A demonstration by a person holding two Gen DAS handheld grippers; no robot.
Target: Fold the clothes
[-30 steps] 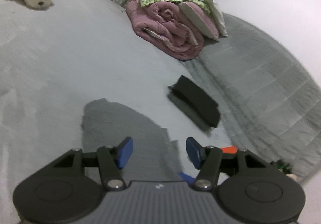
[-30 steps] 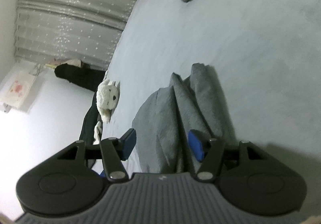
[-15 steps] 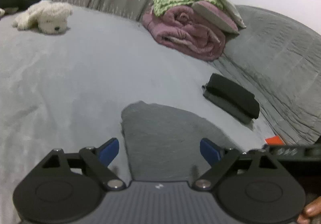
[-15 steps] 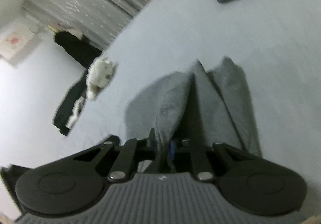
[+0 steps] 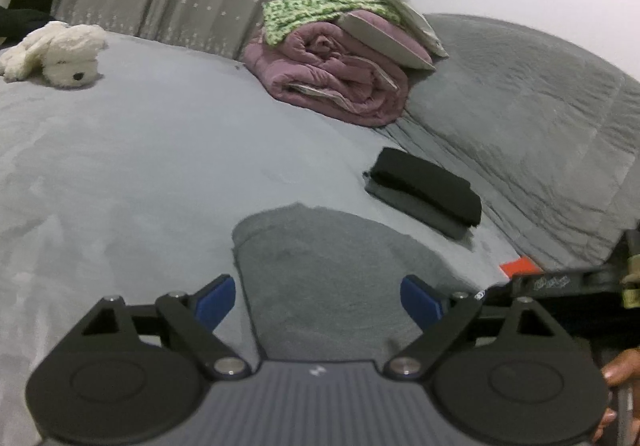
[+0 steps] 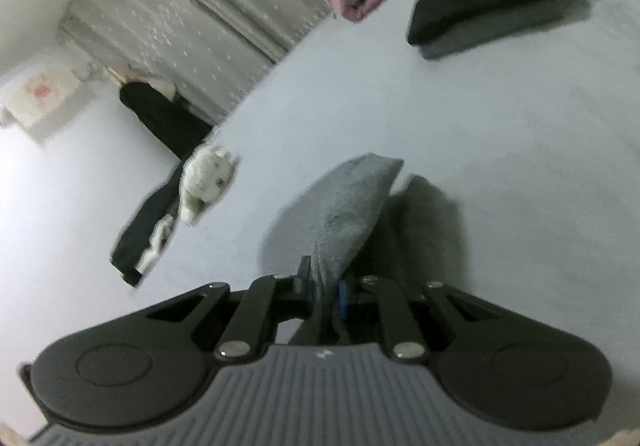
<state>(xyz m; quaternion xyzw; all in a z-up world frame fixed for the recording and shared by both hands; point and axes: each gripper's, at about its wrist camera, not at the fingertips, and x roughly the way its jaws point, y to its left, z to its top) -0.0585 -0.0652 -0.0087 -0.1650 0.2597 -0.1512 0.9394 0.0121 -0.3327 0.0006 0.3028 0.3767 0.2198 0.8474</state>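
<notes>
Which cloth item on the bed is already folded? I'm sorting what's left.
The black garment, a neat flat bundle near the quilt. The grey garment is still spread out, pinched by the right gripper.

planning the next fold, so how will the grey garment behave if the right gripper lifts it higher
Probably floppy: the grey garment already bunches into a ridge where the right gripper pinches it. It will likely drape and trail, since the rest lies flat on the bed. It looks thin, so probably light.

dim, flat indoor light, soft shadows, fisheye bending at edges, right wrist view motion-blurred.
</notes>
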